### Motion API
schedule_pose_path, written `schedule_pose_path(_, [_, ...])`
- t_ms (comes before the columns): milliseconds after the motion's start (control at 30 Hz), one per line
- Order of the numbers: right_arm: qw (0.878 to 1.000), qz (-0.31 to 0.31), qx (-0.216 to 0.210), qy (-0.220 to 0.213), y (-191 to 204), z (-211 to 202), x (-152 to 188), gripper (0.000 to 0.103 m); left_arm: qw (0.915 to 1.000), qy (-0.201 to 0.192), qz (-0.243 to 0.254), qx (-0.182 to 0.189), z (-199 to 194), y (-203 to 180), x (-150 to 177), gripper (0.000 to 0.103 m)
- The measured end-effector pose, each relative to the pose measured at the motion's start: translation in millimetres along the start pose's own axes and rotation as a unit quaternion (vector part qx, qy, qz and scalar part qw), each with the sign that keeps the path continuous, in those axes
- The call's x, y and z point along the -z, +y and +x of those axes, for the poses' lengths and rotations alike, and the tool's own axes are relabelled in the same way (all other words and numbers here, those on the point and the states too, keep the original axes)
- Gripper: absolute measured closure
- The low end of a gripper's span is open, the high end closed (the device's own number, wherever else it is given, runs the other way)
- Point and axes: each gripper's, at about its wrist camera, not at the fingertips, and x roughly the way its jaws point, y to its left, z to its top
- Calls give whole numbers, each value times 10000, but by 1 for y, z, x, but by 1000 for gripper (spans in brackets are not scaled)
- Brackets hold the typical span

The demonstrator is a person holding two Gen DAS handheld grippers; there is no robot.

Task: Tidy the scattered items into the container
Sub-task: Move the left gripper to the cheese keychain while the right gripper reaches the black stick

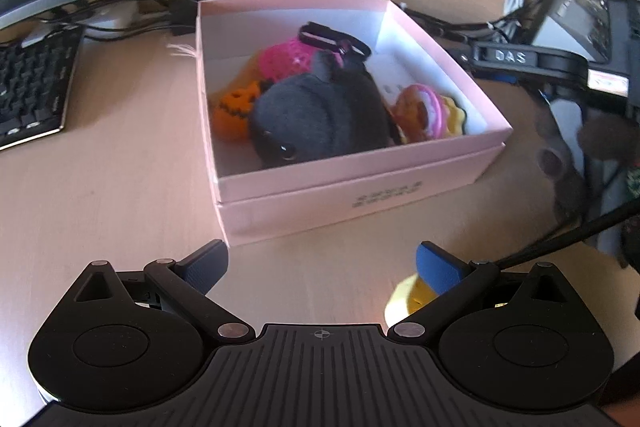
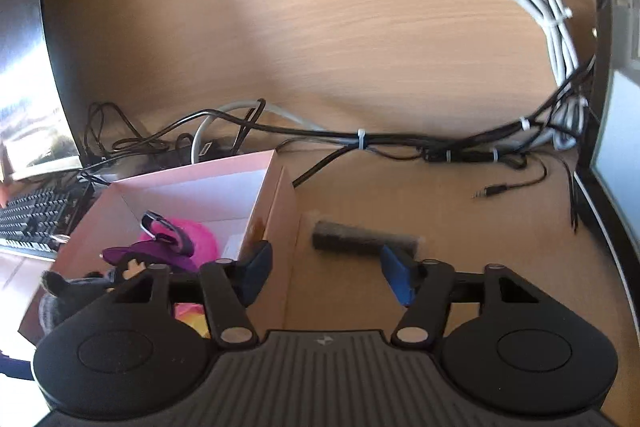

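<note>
A pink box [image 1: 360, 163] stands on the wooden desk and holds a dark grey plush [image 1: 320, 115], an orange pumpkin toy [image 1: 234, 111], a pink crocheted toy [image 1: 284, 61] and a donut-like toy [image 1: 424, 111]. My left gripper [image 1: 326, 265] is open and empty, just in front of the box. A yellow item [image 1: 412, 297] lies on the desk under its right finger. My right gripper [image 2: 324, 273] is open and empty, over the box's right wall [image 2: 280, 227]. A dark fuzzy strip [image 2: 356, 239] lies on the desk just beyond its fingers.
A keyboard [image 1: 28, 87] lies at the left. Black and white cables [image 2: 400, 139] run behind the box, with a loose audio plug [image 2: 490, 191]. Monitors stand at the left and right edges. The other gripper [image 1: 560, 67] shows at the right of the left wrist view.
</note>
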Motion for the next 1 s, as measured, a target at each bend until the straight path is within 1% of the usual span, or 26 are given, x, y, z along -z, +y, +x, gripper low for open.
schedule_pose_path(67, [9998,118,-121,101,1,2,-2,47,10000,-11,-20,-22,0,2,0,1])
schedule_pose_path(100, [9997,123,-161,120,3,3,-3,52,10000,0,-22,-50,0,3,0,1])
schedule_pose_path(133, [9997,73,-194,126,8,5,-4,53,10000,11,-30,-90,1,4,1,0])
schedule_pose_path(200, [9996,-138,-204,98,18,7,-6,54,9998,26,-71,-190,0,6,1,0])
schedule_pose_path(267, [9998,-149,-107,-80,21,6,-7,46,9998,22,-114,-185,-1,9,2,0])
schedule_pose_path(300, [9998,-115,-15,-171,19,6,-8,31,9997,8,-131,-192,-2,10,2,0])
schedule_pose_path(333, [9994,-125,124,-309,17,5,-7,22,9997,4,-145,-198,-3,11,3,0])
schedule_pose_path(367, [9982,-214,307,-458,15,5,-6,19,9997,15,-165,-204,-3,11,3,0])
schedule_pose_path(400, [9971,-328,447,-519,12,7,-4,18,9996,35,-182,-211,-2,12,4,0])
schedule_pose_path(467, [9959,-465,602,-489,3,13,-1,18,9995,84,-200,-213,0,13,6,0])
schedule_pose_path(567, [9959,-431,696,-392,-11,22,2,18,9995,147,-202,-178,3,12,7,0])
schedule_pose_path(633, [9963,-432,657,-341,-16,29,1,18,9996,182,-183,-145,5,11,7,0])
schedule_pose_path(800, [9981,-419,353,-267,-17,41,-6,18,9996,206,-160,-82,7,10,5,0])
schedule_pose_path(933, [9986,-377,303,-211,-12,54,-11,19,9997,211,-133,-48,8,10,3,0])
schedule_pose_path(967, [9985,-425,323,-128,-11,59,-11,20,9997,212,-129,-47,9,10,3,0])
schedule_pose_path(1000, [9983,-469,345,-68,-11,61,-11,28,9997,210,-129,-48,9,11,3,0])
